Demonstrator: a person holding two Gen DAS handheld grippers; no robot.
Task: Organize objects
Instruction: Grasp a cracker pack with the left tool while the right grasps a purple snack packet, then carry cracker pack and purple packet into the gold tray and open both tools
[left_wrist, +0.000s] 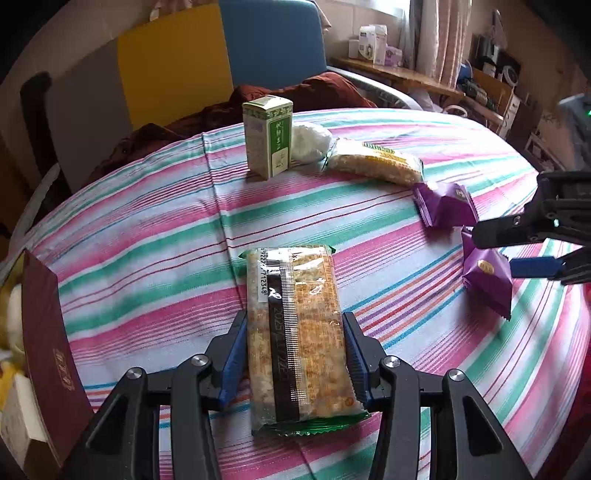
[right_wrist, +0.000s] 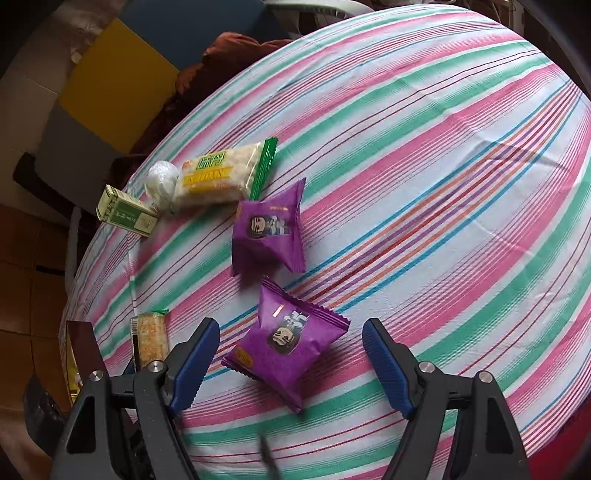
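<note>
My left gripper (left_wrist: 295, 332) is shut on a long clear-wrapped rice cracker bar (left_wrist: 295, 332) with green ends, lying on the striped tablecloth (left_wrist: 147, 240). My right gripper (right_wrist: 291, 336) is open, its jaws either side of a purple snack packet (right_wrist: 286, 347) without touching it. A second purple packet (right_wrist: 267, 232) lies just beyond. In the left wrist view the right gripper (left_wrist: 495, 251) hovers at the near purple packet (left_wrist: 487, 280). A second cracker bar (right_wrist: 221, 177), a white wrapped ball (right_wrist: 160, 181) and a green-white box (right_wrist: 125, 214) sit at the far side.
A dark red booklet (left_wrist: 48, 354) stands at the table's left edge beside pale boxes. Brown cloth (left_wrist: 295, 92) lies behind the table by yellow and blue panels. A wooden shelf (left_wrist: 406, 77) with clutter runs along the back right.
</note>
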